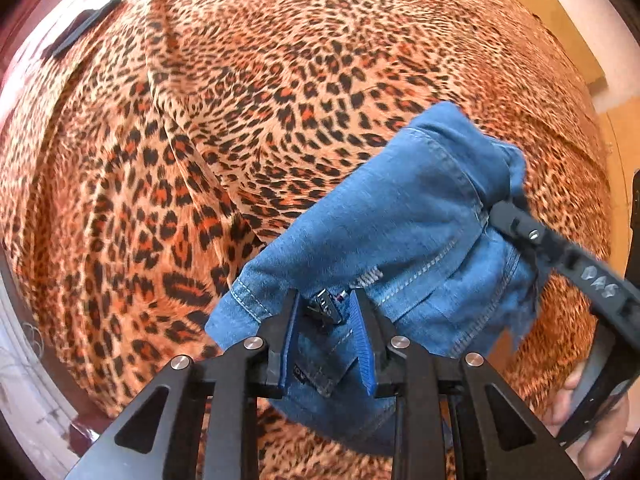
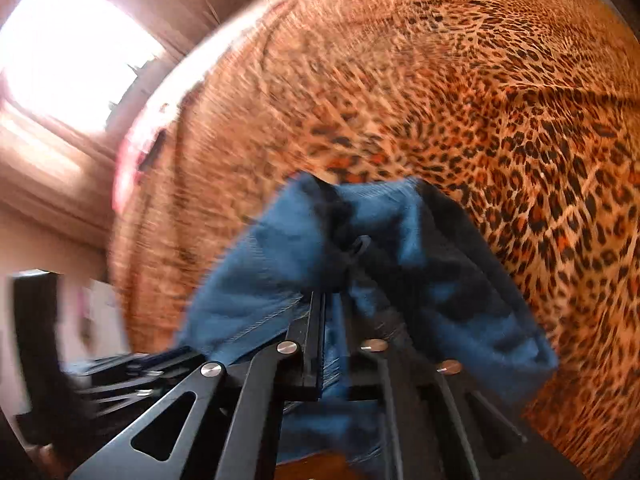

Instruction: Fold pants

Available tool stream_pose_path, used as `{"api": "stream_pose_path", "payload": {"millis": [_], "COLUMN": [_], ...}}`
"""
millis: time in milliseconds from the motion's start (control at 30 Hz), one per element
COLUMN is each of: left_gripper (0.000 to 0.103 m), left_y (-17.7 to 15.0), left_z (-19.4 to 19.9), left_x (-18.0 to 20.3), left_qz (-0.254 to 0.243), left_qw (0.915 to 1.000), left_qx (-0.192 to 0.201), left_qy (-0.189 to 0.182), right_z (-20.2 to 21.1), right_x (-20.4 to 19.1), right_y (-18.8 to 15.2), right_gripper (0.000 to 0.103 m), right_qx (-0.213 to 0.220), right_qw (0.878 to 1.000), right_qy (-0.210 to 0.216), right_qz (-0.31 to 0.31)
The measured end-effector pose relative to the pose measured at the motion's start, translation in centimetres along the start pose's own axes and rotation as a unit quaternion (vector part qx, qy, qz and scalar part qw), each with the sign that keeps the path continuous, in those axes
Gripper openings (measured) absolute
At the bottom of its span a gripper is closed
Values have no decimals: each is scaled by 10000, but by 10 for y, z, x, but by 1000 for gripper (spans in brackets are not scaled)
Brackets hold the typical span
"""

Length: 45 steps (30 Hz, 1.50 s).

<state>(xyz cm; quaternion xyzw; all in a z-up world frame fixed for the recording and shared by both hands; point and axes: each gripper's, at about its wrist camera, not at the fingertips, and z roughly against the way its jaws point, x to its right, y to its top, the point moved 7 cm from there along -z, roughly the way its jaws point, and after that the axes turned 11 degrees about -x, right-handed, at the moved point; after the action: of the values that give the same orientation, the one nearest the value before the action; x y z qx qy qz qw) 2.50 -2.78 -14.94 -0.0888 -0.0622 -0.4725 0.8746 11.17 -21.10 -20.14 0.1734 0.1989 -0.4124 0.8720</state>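
Blue denim pants [image 1: 400, 220] hang bunched above a leopard-print bedspread [image 1: 200, 140]. In the left wrist view my left gripper [image 1: 326, 312] is shut on the waist part, where a dark zip fastening shows between its blue pads. My right gripper [image 1: 500, 210] comes in from the right and pinches a fold at the far edge of the bundle. The right wrist view is blurred. There my right gripper [image 2: 334, 304] is shut on the pants [image 2: 272, 248], and cloth drapes over its right finger.
The bedspread [image 2: 500, 120] fills most of both views. A dark flat object [image 1: 86, 24] lies near its far left edge. A hand [image 1: 568, 400] holds the right gripper's handle. A bright window [image 2: 72, 52] and a wall stand beyond the bed.
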Motion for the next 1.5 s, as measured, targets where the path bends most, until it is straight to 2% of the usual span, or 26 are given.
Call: {"api": "stream_pose_path", "payload": {"millis": [100,133,167,267,333,367,433,500,600,667,733,833,867,967,1033,1100,1133,1267,1500], "left_gripper": [26,26,26,27,27,27,27,28,28,28,28,37,41,41,41,42,44,44,41], "left_y": [4,8,14,33,47,59,72,90,104,105,100,82,72,49,37,31,30,28,25], "left_z": [28,40,51,66,60,44,18,-11,-24,-14,6,21,21,8,-3,-11,-14,-13,0], "left_x": [6,10,15,38,60,70,84,83,85,82,66,33,22,-4,-9,-10,-10,-11,-12], "left_qz": [-248,-370,-511,-934,-1225,-1403,-1648,-1729,-1747,-1990,-2457,-3070,-3285,-3693,-3866,-3985,-4014,-3933,-3788], "left_qw": [9995,9990,9982,9949,9919,9898,9861,9840,9820,9761,9666,9499,9426,9271,9202,9146,9129,9163,9218], "left_qx": [72,185,267,281,154,21,-199,-377,-704,-871,-721,-583,-596,-563,-348,-84,-23,25,10], "left_qy": [-181,-189,-190,-264,-285,-244,-7,191,99,-87,-131,5,67,318,503,683,738,752,826], "right_z": [30,38,45,48,44,39,22,4,1,7,22,27,25,6,-19,-33,-30,-26,-4], "right_x": [5,11,17,37,42,44,50,56,56,49,28,-3,-12,-21,-18,-15,-20,-27,-50], "right_y": [-20,-26,-34,-60,-67,-73,-84,-86,-83,-80,-86,-107,-117,-134,-143,-147,-149,-140,-144], "right_gripper": [18,26,31,31,31,31,30,28,28,31,32,52,52,52,52,54,56,56,57], "right_qx": [253,311,381,561,605,606,516,464,577,596,840,1079,1140,1094,922,868,884,649,962], "right_qw": [9996,9991,9980,9927,9906,9894,9857,9810,9720,9660,9619,9551,9526,9440,9345,9322,9321,9354,9407], "right_qy": [133,184,243,263,185,110,-120,-195,-303,-406,-387,-343,-356,-507,-630,-590,-638,-796,-514], "right_qz": [-89,-234,-439,-1031,-1209,-1314,-1600,-1876,-2257,-2482,-2575,-2738,-2799,-3072,-3380,-3465,-3453,-3383,-3211]}}
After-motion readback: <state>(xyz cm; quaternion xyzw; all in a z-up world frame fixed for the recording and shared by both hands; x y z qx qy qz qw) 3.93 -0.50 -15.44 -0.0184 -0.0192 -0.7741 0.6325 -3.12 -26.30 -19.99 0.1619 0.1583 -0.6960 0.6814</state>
